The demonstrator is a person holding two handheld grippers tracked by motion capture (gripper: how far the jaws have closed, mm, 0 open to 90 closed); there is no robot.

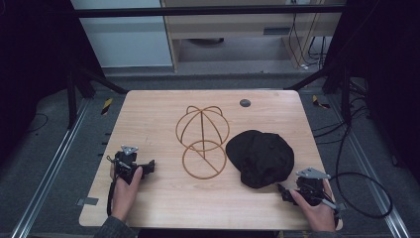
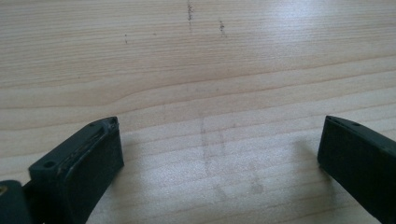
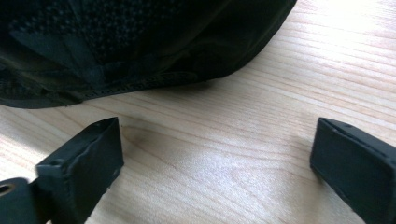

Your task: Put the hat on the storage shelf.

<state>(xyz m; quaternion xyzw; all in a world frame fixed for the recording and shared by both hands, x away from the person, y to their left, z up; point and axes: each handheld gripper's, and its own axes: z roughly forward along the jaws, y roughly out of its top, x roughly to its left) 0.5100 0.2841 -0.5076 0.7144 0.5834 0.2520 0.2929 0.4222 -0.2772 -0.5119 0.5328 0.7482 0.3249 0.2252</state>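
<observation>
On the table (image 1: 148, 208), a pale wooden top, the work sat toward the middle and right. A black cap (image 1: 261, 157) lay crumpled near the right edge, just beside a wire stand (image 1: 203, 141) of copper-coloured hoops that rested at the centre, its dome toward the far edge and its ring base toward the near one. Cap and stand looked to be touching or nearly so; the high view was too coarse to settle it. A small dark disc (image 1: 244, 103) lay close to the far edge, well apart from both.

The right gripper (image 1: 284, 193) rested by the near right corner, pointing at the cap, its jaws spread wide with bare wood between them and the cap's brim (image 3: 140, 81) just ahead. The left gripper (image 1: 148, 166) lay toward the near left corner, its jaws likewise spread over bare wood, well apart from the stand.

By my reading, this was the approach: nothing had been gripped yet. The next move seemed to call for the right gripper to slide forward and pinch the brim, then lift the cap toward the stand's dome, with the left gripper perhaps steadying the ring base.
</observation>
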